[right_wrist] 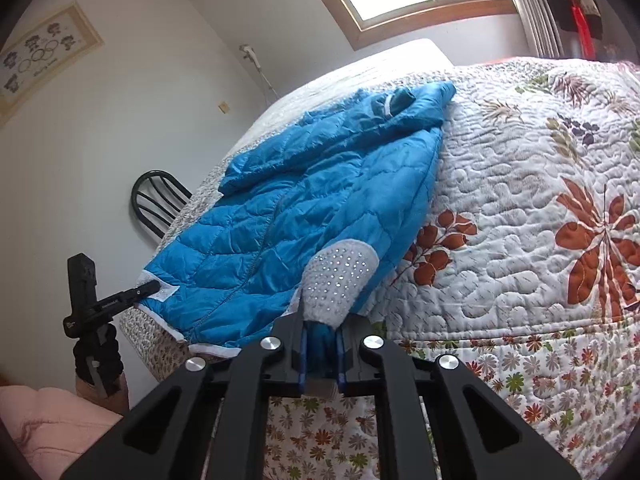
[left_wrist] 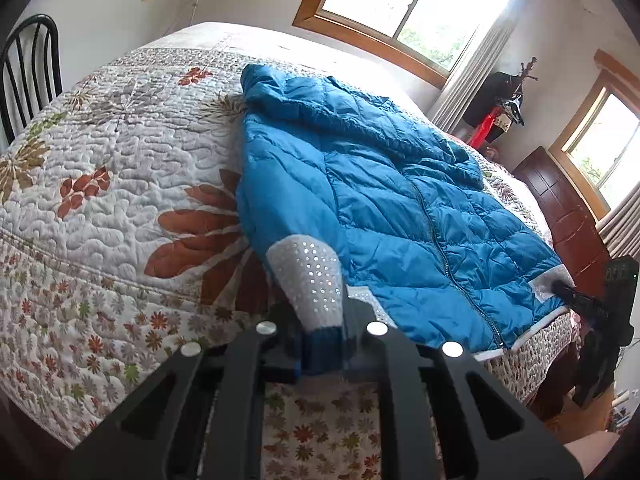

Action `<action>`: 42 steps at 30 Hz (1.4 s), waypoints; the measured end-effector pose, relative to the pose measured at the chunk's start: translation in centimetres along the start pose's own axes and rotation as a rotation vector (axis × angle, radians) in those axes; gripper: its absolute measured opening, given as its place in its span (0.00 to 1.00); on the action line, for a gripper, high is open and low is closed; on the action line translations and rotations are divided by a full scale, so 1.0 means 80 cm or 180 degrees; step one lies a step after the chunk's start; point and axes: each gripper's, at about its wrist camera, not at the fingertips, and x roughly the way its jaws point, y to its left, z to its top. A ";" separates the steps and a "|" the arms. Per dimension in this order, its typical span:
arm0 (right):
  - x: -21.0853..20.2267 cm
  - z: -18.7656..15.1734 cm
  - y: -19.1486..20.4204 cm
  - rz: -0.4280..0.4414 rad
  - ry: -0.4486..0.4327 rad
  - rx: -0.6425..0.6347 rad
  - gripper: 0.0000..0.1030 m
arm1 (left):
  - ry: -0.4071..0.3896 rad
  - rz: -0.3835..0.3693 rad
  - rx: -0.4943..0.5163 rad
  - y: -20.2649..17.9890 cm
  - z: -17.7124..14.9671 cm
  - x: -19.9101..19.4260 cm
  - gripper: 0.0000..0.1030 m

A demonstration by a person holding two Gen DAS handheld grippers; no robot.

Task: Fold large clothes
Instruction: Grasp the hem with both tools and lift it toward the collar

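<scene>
A bright blue quilted puffer jacket (left_wrist: 400, 200) with a front zipper lies spread, front up, on a bed covered by a white quilted bedspread (left_wrist: 132, 168) printed with rust-red and olive leaves and small flowers. The jacket's hem runs along the near edge of the bed, and its hood end points toward the far side, under a wood-framed window (left_wrist: 396, 4).

The left gripper (left_wrist: 320, 344), black with blue pads, is pressed together on the left sleeve's cuff (left_wrist: 308, 284), a white knit band dotted with shiny sequins; the cuff bunches upward out of the jaws, and the sleeve runs back along the jacket's left edge. In the right wrist view, the right gripper (right_wrist: 320, 344) pinches the other sequinned white cuff (right_wrist: 340, 280) in the same way, at the jacket's right edge. Each gripper also shows in the other's view, at the opposite near corner of the jacket with its fingers against the white trim there.

A black metal spindle-back chair (left_wrist: 28, 72) stands at the far left of the bed. A dark wooden cabinet (left_wrist: 560, 216) stands at the right, below a second window. A framed picture (right_wrist: 40, 60) hangs on the left wall. A pink sleeve (right_wrist: 52, 420) shows at the near left in the right wrist view.
</scene>
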 end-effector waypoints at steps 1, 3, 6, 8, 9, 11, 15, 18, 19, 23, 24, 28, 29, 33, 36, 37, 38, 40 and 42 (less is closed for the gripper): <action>0.006 0.000 0.000 -0.0047 0.0044 0.0009 0.09 | 0.0020 0.0012 0.0026 0.002 0.001 0.003 0.11; 0.022 -0.005 -0.009 -0.0063 0.0172 0.0095 0.09 | 0.0141 0.0038 -0.0016 0.011 -0.006 0.017 0.11; 0.028 -0.010 -0.020 -0.0048 0.0240 0.0188 0.09 | 0.0184 -0.0020 -0.0094 0.023 -0.008 0.023 0.11; 0.018 0.000 -0.016 0.0037 0.0153 0.0163 0.09 | 0.0105 -0.0117 -0.0088 0.022 0.002 0.013 0.11; 0.012 0.009 -0.011 0.0065 0.0106 0.0122 0.09 | 0.0055 -0.0167 -0.0075 0.020 0.008 0.008 0.11; -0.003 0.031 0.000 0.0111 0.0018 0.0017 0.09 | -0.0073 -0.0248 -0.0016 0.012 0.031 -0.005 0.11; -0.018 0.096 0.023 0.0167 -0.0128 -0.0119 0.09 | -0.0337 -0.0386 0.0132 -0.007 0.089 -0.022 0.11; -0.013 0.156 0.032 0.0209 -0.0180 -0.0095 0.09 | -0.0469 -0.0421 0.0148 -0.022 0.142 -0.024 0.11; -0.009 0.175 0.033 0.0234 -0.0181 -0.0067 0.09 | -0.0497 -0.0451 0.0133 -0.025 0.159 -0.023 0.11; 0.010 0.248 0.032 0.0294 -0.0173 0.0083 0.09 | -0.0574 -0.0515 0.0059 -0.039 0.232 -0.005 0.11; 0.017 0.266 0.029 0.0295 -0.0169 0.0124 0.09 | -0.0584 -0.0516 0.0052 -0.043 0.250 0.002 0.11; 0.054 0.332 0.008 0.0300 -0.0114 0.0316 0.09 | -0.0588 -0.0426 0.0024 -0.047 0.315 0.038 0.12; 0.064 0.343 0.001 0.0307 -0.0100 0.0358 0.09 | -0.0583 -0.0372 0.0003 -0.046 0.331 0.052 0.12; 0.117 0.387 -0.028 0.0272 -0.0006 0.0542 0.10 | -0.0514 -0.0229 -0.0089 -0.036 0.378 0.110 0.12; 0.153 0.410 -0.049 0.0188 0.0065 0.0642 0.10 | -0.0429 -0.0120 -0.0130 -0.028 0.400 0.157 0.12; 0.165 0.418 -0.057 0.0141 0.0091 0.0672 0.10 | -0.0403 -0.0084 -0.0134 -0.025 0.405 0.170 0.12; 0.177 0.422 -0.065 0.0106 0.0118 0.0714 0.10 | -0.0374 -0.0047 -0.0142 -0.021 0.411 0.183 0.12; 0.203 0.433 -0.084 0.0035 0.0190 0.0815 0.10 | -0.0287 0.0038 -0.0177 -0.012 0.422 0.211 0.12; 0.228 0.437 -0.104 -0.0008 0.0268 0.0922 0.10 | -0.0171 0.0093 -0.0245 0.001 0.431 0.239 0.12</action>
